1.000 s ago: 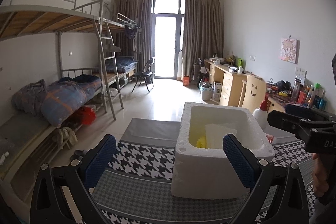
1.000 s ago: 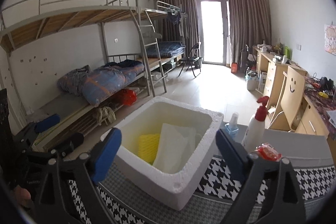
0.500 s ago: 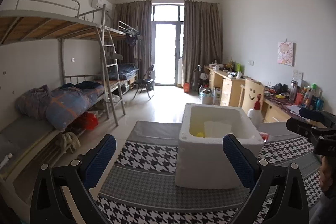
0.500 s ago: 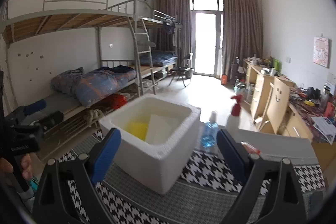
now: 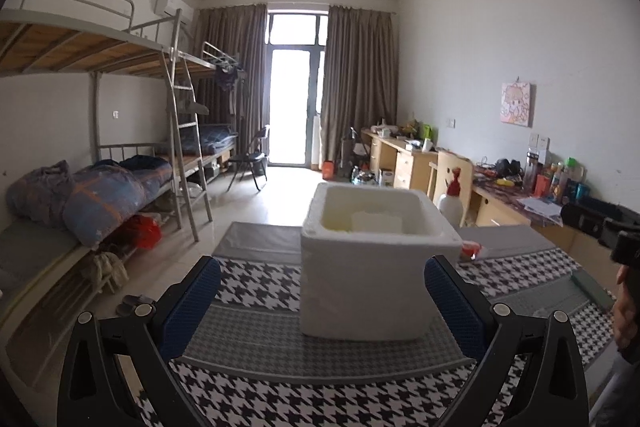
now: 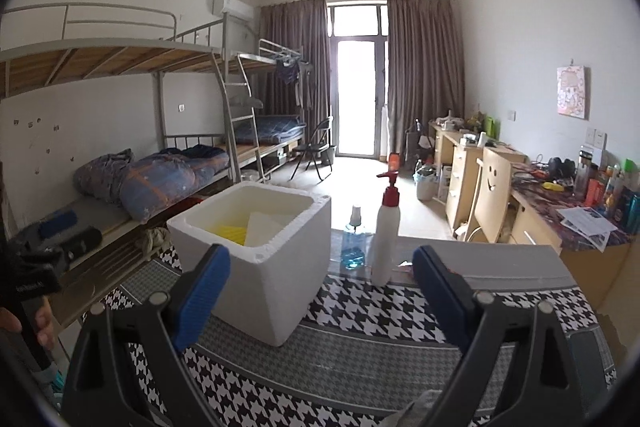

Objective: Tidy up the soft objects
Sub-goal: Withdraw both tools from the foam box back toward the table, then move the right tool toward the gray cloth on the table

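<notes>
A white foam box (image 5: 360, 275) (image 6: 264, 259) stands on the houndstooth-covered table (image 5: 280, 379) (image 6: 380, 359). Inside it lie a yellow soft item (image 6: 230, 230) and a white folded sheet (image 6: 266, 225) (image 5: 376, 221). My left gripper (image 5: 322, 307) is open, its blue pads wide apart with nothing between them, held back from the box's near wall. My right gripper (image 6: 320, 297) is open too and empty, to the right of the box and a little behind it.
A white spray bottle with a red pump (image 6: 386, 231) and a blue liquid bottle (image 6: 354, 245) stand beside the box. A red packet (image 5: 470, 249) lies behind it. Bunk beds (image 5: 100, 187) line the left wall, desks (image 6: 540, 211) the right.
Both grippers have pulled back and dropped lower, away from the box, which now looks smaller and is seen more from the side. Both stay open and empty.
</notes>
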`<act>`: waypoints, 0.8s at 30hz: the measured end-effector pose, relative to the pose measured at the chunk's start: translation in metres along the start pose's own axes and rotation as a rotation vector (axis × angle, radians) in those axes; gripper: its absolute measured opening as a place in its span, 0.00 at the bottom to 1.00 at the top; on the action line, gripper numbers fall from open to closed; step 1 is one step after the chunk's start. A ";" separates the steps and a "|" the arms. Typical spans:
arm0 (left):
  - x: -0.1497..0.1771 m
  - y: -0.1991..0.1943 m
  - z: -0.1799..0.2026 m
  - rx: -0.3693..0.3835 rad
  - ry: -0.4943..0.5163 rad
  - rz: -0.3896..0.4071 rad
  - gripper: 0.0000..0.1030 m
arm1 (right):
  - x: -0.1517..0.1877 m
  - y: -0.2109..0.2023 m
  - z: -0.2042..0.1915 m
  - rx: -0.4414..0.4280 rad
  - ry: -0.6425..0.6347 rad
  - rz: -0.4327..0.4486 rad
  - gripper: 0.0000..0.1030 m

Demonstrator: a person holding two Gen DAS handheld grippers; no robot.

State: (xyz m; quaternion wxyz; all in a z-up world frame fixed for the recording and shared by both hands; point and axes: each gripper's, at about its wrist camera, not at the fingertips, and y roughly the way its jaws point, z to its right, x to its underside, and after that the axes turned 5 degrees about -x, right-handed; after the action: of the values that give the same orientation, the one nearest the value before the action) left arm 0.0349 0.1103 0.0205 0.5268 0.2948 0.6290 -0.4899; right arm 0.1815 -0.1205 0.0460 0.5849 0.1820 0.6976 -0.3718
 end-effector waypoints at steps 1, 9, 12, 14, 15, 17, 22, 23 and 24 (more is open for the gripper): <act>0.003 0.001 0.001 0.000 -0.004 -0.005 0.99 | 0.002 -0.003 0.000 0.008 -0.001 0.004 0.92; 0.019 -0.005 0.012 0.024 0.017 0.000 0.99 | 0.023 -0.014 0.006 0.049 0.024 0.005 0.92; 0.023 -0.006 0.017 0.040 0.026 -0.002 0.99 | 0.029 -0.019 0.010 0.051 0.043 0.002 0.92; 0.025 -0.007 0.019 0.055 0.021 -0.001 0.99 | 0.032 -0.021 0.010 0.055 0.034 0.002 0.92; 0.026 -0.007 0.021 0.065 0.018 0.000 0.99 | 0.034 -0.022 0.010 0.064 0.033 0.001 0.92; 0.027 -0.007 0.026 0.076 0.023 -0.003 0.99 | 0.038 -0.023 0.013 0.057 0.040 -0.001 0.92; 0.032 -0.008 0.042 0.137 0.030 -0.001 0.99 | 0.046 -0.027 0.016 0.061 0.068 -0.014 0.92; 0.033 -0.007 0.044 0.149 0.026 -0.009 0.99 | 0.047 -0.028 0.016 0.059 0.068 -0.011 0.92; 0.033 -0.007 0.046 0.164 0.025 -0.016 0.99 | 0.048 -0.030 0.016 0.062 0.064 -0.007 0.92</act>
State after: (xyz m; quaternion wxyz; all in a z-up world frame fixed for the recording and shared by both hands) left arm 0.0368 0.0604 -0.0073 0.4892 0.3381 0.5954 -0.5403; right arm 0.1593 -0.1608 0.0086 0.5550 0.2094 0.7047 -0.3893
